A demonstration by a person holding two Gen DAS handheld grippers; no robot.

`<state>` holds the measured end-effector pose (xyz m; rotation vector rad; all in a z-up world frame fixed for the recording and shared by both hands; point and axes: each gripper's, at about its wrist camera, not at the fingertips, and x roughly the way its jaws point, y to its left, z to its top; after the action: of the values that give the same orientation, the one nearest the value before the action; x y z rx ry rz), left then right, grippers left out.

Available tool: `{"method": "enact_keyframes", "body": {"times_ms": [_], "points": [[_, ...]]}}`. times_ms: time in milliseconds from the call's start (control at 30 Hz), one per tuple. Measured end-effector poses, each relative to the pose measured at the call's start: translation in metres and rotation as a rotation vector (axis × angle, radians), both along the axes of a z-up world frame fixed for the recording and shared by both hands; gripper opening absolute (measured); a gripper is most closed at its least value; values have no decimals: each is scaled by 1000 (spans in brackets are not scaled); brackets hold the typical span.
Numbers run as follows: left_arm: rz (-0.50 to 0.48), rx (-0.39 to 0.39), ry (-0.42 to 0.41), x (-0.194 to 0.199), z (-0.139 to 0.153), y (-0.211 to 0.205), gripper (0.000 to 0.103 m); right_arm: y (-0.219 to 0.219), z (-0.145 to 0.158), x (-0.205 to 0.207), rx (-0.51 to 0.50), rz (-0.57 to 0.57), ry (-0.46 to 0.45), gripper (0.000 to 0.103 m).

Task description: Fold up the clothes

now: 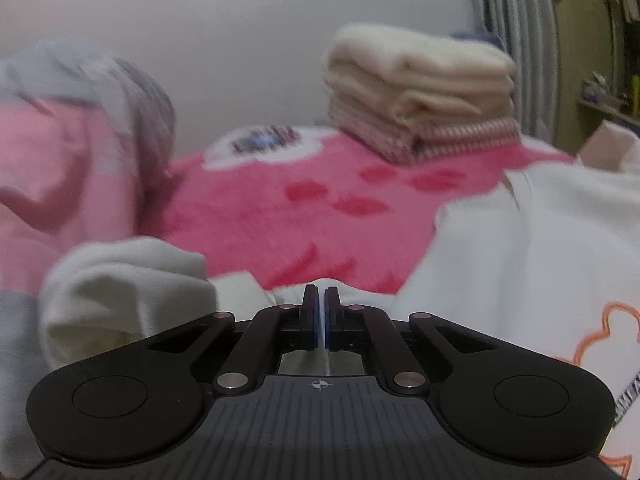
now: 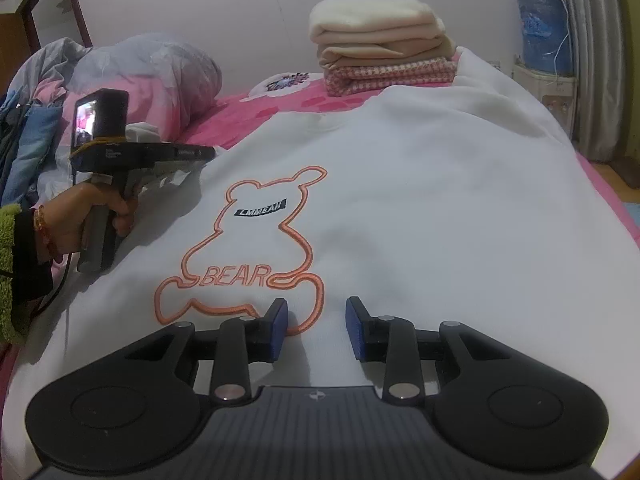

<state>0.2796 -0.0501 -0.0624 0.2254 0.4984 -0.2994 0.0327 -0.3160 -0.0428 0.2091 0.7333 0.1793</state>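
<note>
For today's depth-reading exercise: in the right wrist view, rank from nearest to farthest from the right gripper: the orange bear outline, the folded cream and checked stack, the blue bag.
1. Orange embroidered bear outline on the white sweatshirt, at the right gripper.
2. Folded cream and checked stack, centre back.
3. Blue bag, far right corner.

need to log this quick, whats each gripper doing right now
left gripper: closed on the edge of the white bear-print sweatshirt.
right gripper: open over it, holding nothing.
</note>
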Motion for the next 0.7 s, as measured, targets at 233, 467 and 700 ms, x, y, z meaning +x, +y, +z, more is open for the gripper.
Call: {"method": "enact_keyframes", "body": {"times_ms": [233, 467, 700], "points": [[188, 15, -149, 1, 16, 23, 1, 1, -1, 0, -2, 0, -3, 34], [419, -22, -196, -1, 28, 53, 2, 1, 0, 0, -5, 3, -5, 34], [357, -24, -135, -4, 37, 58, 8, 1, 0, 1, -6, 4, -3, 35]]}}
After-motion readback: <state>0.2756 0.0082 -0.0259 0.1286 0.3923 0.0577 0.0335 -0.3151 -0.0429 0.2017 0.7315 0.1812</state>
